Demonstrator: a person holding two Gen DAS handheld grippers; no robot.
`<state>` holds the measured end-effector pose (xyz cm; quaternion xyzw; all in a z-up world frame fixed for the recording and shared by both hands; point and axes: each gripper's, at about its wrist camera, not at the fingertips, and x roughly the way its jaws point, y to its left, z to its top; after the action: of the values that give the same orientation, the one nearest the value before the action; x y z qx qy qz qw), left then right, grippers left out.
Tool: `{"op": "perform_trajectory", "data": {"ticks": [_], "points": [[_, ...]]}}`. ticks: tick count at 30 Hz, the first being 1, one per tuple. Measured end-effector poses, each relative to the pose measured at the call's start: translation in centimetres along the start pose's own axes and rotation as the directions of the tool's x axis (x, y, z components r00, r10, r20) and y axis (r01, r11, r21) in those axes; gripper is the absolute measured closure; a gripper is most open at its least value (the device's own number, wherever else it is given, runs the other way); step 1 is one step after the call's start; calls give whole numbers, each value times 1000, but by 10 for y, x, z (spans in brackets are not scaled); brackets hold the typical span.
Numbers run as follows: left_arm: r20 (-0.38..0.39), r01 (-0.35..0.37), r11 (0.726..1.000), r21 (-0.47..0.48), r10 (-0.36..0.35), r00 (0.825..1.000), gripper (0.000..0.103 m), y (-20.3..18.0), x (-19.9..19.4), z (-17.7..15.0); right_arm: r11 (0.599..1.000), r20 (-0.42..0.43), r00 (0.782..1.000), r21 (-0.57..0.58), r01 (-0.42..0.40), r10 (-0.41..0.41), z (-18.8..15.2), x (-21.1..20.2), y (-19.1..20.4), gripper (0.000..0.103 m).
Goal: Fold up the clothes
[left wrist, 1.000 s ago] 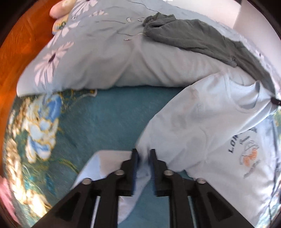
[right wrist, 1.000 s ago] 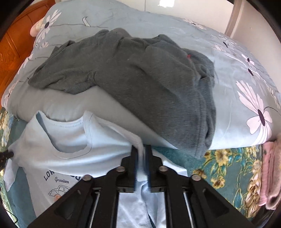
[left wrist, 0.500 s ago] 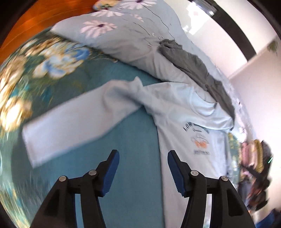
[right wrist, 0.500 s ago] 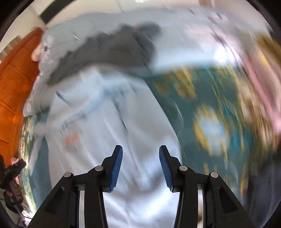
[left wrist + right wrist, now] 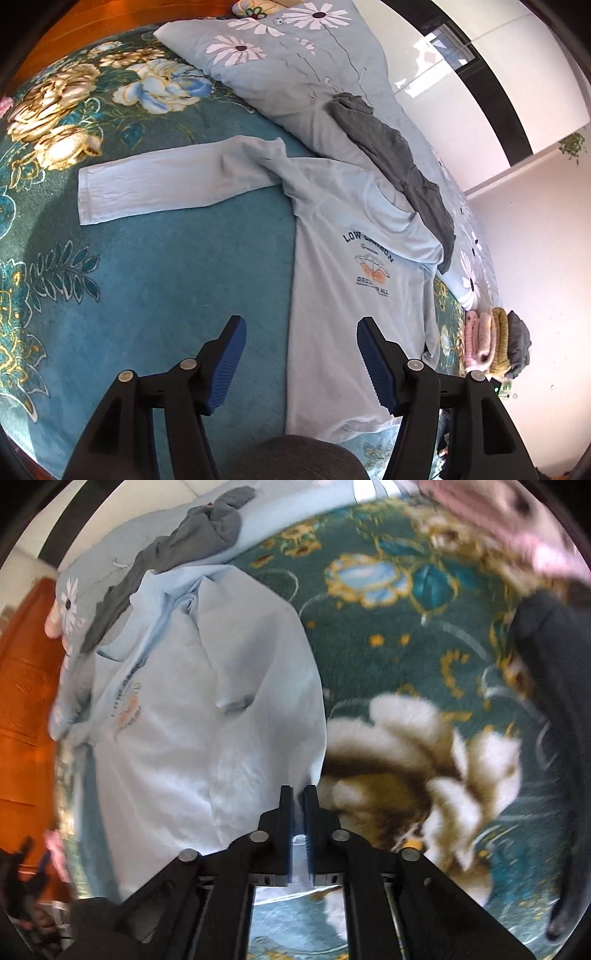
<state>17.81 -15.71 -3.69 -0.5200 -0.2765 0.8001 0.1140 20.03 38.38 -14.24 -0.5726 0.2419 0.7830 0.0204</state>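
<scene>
Your light blue long-sleeved shirt is lying face up on the teal floral blanket, print showing, with one sleeve stretched out flat to the side and its collar end up against the pale blue daisy-print duvet. A dark grey garment is draped over that duvet right next to the collar. Your left gripper is hovering over the lower part of the shirt with its jaws spread and opening; the shirt's side edge runs up between the blue pads, but they aren't touching any cloth. Your right gripper is clenched tight right at the shirt's other side edge, down near the hem corner, where the fabric meets a big cream flower on the blanket. There looks to be a sliver of pale cloth pinched between its fingers, but that view is blurry, so it's not totally clear. A stack of folded clothes in pink, mustard and grey sits off past the shirt near the wall.
</scene>
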Motion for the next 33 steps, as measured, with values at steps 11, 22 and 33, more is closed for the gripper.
{"op": "perform_trajectory", "data": {"ticks": [11, 22, 33], "points": [[-23, -44, 999, 6, 44, 999, 36, 3, -3, -10, 918, 258, 897, -77, 389, -358, 100, -82, -36, 99], [9, -159, 982, -99, 161, 987, 36, 57, -14, -6, 874, 261, 836, 78, 480, -483, 135, -90, -73, 95], [70, -258, 901, -348, 299, 952, 36, 170, -4, 59, 953, 342, 907, -85, 292, -247, 87, -112, 0, 55]]}}
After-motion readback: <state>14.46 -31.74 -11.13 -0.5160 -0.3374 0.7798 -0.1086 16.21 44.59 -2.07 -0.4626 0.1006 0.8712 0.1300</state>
